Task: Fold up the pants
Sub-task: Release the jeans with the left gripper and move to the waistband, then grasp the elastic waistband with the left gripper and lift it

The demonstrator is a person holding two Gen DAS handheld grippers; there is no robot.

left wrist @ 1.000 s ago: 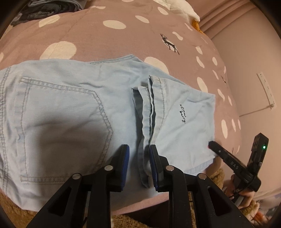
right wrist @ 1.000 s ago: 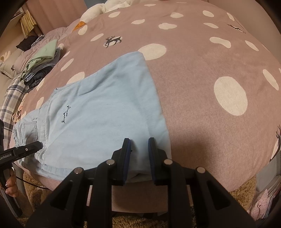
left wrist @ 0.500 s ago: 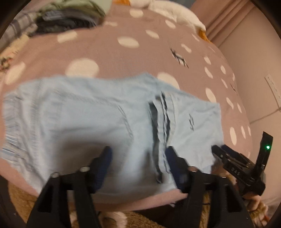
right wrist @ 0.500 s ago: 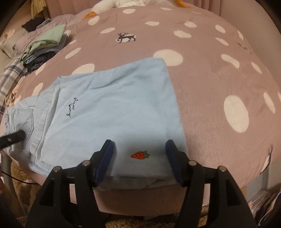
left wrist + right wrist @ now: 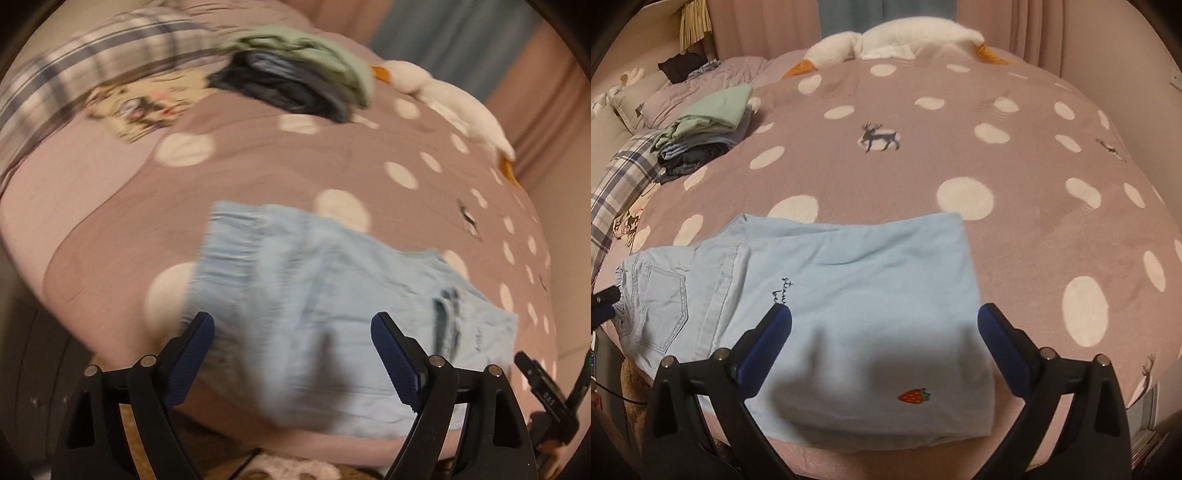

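The light blue pants [image 5: 857, 295] are lying folded near the front edge of a mauve bedspread [image 5: 1034, 229] dotted with white spots, the legs doubled over the seat so that a back pocket [image 5: 661, 302] is showing at the left and a small strawberry patch [image 5: 914, 396] near the front fold. The right gripper [image 5: 884, 339] is hovering over the folded leg end with its blue-padded fingers spread wide, gripping nothing. The left gripper [image 5: 291, 350] is hanging over the waistband end, its fingers likewise gaping wide and holding nothing; that view is blurring with motion. A stack of folded clothes [image 5: 701, 136] is sitting at the far left of the bed, and a white plush goose [image 5: 886, 40] is lying along the far edge.
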